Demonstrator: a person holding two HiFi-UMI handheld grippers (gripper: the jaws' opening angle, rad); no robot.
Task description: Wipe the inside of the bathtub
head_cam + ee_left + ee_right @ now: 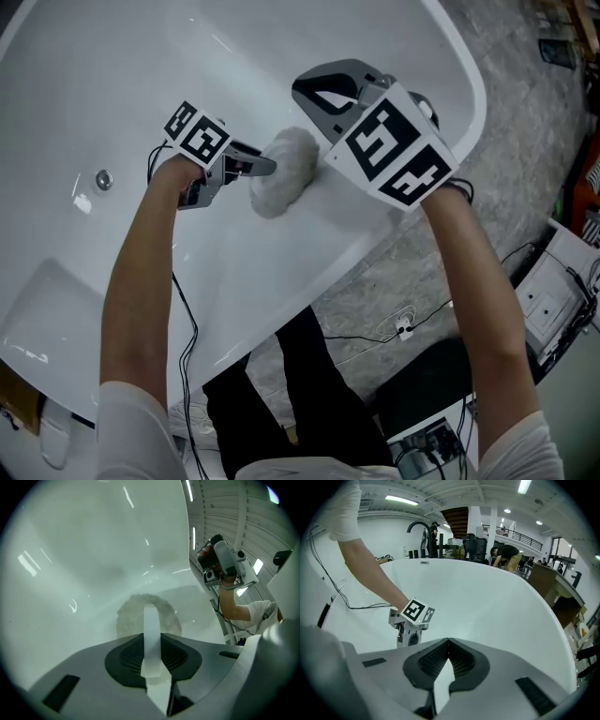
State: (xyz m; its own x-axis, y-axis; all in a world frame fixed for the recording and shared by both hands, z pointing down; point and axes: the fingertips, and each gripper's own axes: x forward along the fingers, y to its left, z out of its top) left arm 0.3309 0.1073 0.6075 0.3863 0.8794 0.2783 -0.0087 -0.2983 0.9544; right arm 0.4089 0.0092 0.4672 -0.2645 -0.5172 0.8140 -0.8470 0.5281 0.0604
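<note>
Against the inner wall of the bathtub (141, 75), my left gripper (265, 167) presses the fluffy white pad (289, 155). Its jaws are clamped on the strap (151, 634) across the pad's back, so the pile side appears to lie flat on the enamel. My right gripper (323, 97) hangs just beside the pad, jaws pressed together on nothing. I judge it is spare and held clear of the wiping path.
</note>
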